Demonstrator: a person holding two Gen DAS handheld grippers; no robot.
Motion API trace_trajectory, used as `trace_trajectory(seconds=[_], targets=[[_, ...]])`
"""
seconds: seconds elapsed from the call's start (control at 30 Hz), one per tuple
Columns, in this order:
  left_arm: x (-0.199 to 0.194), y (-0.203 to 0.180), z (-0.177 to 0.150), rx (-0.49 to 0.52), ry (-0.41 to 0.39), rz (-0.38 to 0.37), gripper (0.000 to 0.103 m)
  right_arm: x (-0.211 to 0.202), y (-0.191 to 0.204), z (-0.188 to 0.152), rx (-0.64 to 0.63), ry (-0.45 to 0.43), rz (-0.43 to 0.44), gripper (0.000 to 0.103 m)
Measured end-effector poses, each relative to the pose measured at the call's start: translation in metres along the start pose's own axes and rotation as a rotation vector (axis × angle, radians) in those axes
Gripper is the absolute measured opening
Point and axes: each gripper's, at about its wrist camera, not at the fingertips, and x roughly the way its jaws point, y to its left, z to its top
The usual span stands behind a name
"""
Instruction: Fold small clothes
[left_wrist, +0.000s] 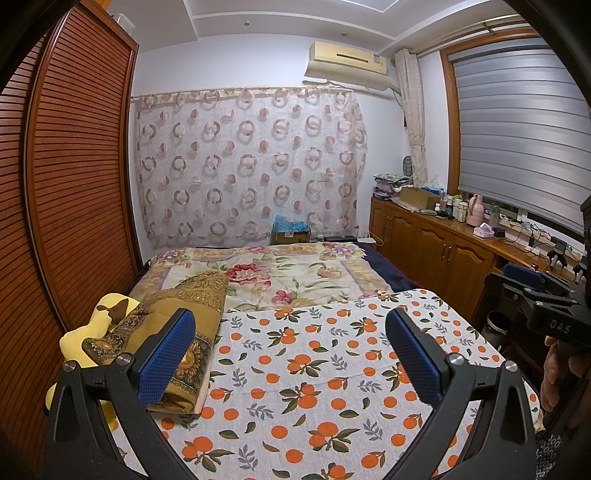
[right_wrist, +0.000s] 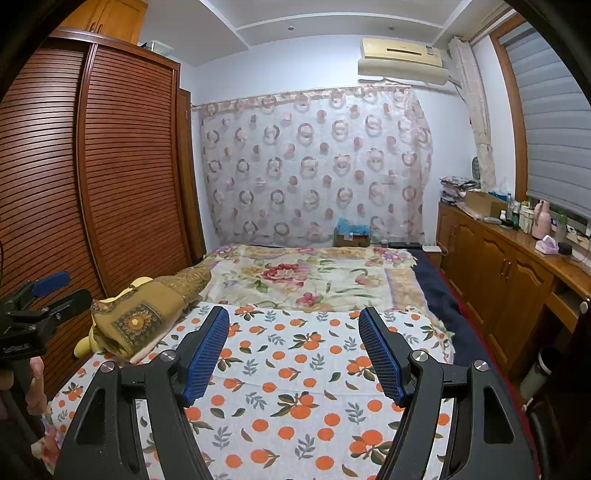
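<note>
A bedroom is seen from two grippers held side by side above a bed. The left gripper (left_wrist: 290, 360) is held with its blue-padded fingers (left_wrist: 168, 356) spread wide and nothing between them. The right gripper (right_wrist: 293, 356) is likewise held with its fingers wide apart and empty. Each gripper is glimpsed at the edge of the other's view, with part of a hand (left_wrist: 557, 373) seen behind it.

Beneath both grippers a white cloth printed with oranges and leaves (left_wrist: 325, 369) is spread flat over the near end of the bed; no smaller garment can be made out on it. At its left edge a folded mustard-brown patterned blanket (left_wrist: 184, 325) is lying, with a yellow soft toy (left_wrist: 79, 343) tucked against it on the wardrobe side. Beyond the orange-print cloth, a floral quilt (left_wrist: 280, 273) is laid across the rest of the bed.

The left side of the room is closed off by a slatted wooden wardrobe (left_wrist: 74, 184). A sheer curtain with ring patterns (left_wrist: 251, 162) is hung on the far wall, below an air conditioner (left_wrist: 349, 61). Along the right side a wooden cabinet (left_wrist: 436, 243) is crowded with bottles, a box and folded cloth, under a window covered by a grey blind (left_wrist: 517, 129).
</note>
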Motion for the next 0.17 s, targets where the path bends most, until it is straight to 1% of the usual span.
trace_trajectory(seconds=[0.17], targets=[[0.0002,-0.0005,-0.0005,0.000,0.000,0.000,0.103,-0.0007,-0.0005,0.0005,0.000,0.000,0.002,0.075]])
